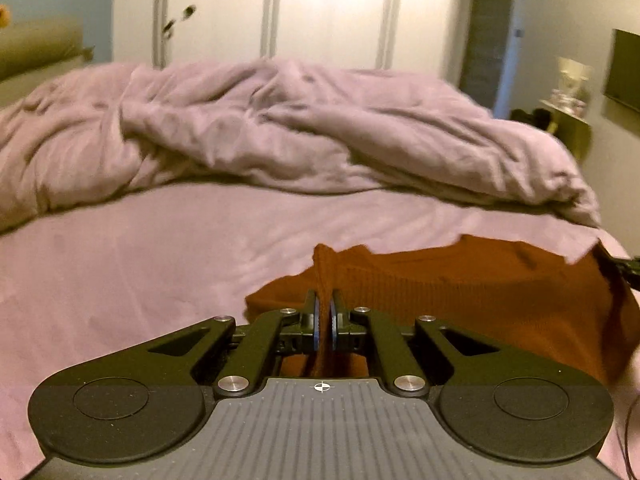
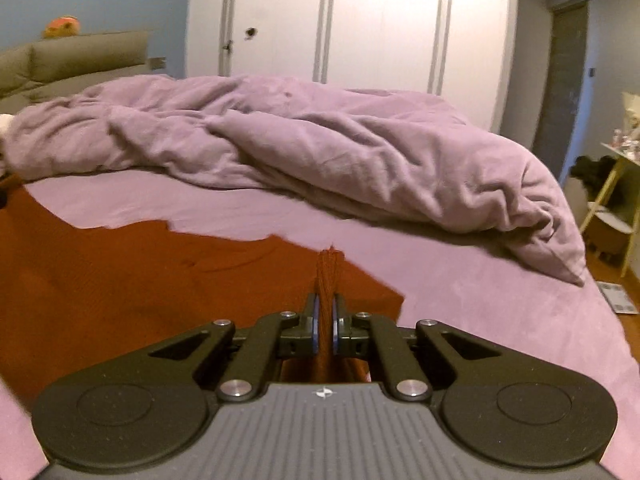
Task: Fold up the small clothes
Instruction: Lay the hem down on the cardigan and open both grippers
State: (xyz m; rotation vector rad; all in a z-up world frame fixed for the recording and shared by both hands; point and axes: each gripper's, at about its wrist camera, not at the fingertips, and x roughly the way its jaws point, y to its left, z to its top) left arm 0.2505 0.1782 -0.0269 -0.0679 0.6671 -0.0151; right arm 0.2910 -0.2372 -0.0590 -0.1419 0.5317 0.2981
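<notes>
1 rust-orange ribbed knit garment (image 1: 460, 280) noted, spread on the lilac bed sheet (image 1: 140, 272) at the near edge of the bed. Fabric fine-ribbed, uniform in colour, upper edge uneven and wavy, a few soft creases across the body. Seen also from the right wrist view (image 2: 120, 280), stretching leftward from the tool to the frame edge.

2 black two-finger grippers recorded. Left gripper (image 1: 324, 304): jaws drawn almost together, a bunched ridge of the knit pinched between the blue-edged pads and standing up above the tips. Right gripper (image 2: 325, 306): jaws likewise nearly closed, clamped on a narrow upright fold of the same garment at its right-hand edge. Garment thus held at 2 points, 1 per tool, with the cloth spanning between them; whether lifted clear of the sheet cannot be told.

1 crumpled lilac duvet (image 2: 340, 152) heaped across the far half of the bed, well apart from the garment. 1 white wardrobe (image 2: 360, 28) behind, with 3 pairs of vertical handles visible. 1 padded olive headboard (image 2: 72, 60) at left.
</notes>
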